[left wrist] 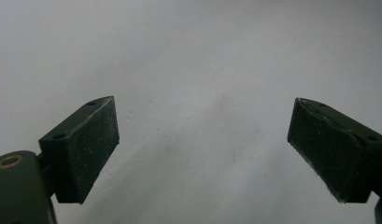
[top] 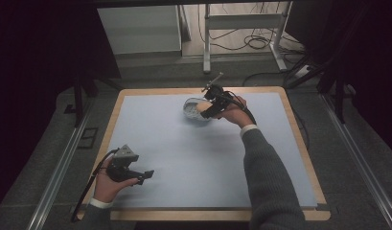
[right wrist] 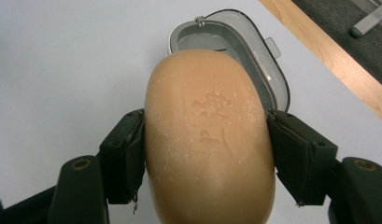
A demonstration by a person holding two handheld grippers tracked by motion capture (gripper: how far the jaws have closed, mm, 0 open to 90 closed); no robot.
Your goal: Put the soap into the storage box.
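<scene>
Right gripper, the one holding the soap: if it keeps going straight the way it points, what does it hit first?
Probably the open soap case, lying just beyond the soap clamped in the right gripper; depth is unclear.

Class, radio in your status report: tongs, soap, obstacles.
Right tongs shut on soap, over open case. Left tongs open, idle. Nothing in the way.

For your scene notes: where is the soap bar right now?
The soap bar sits clamped in the right gripper, just above the open soap case on the table's far side.
</scene>
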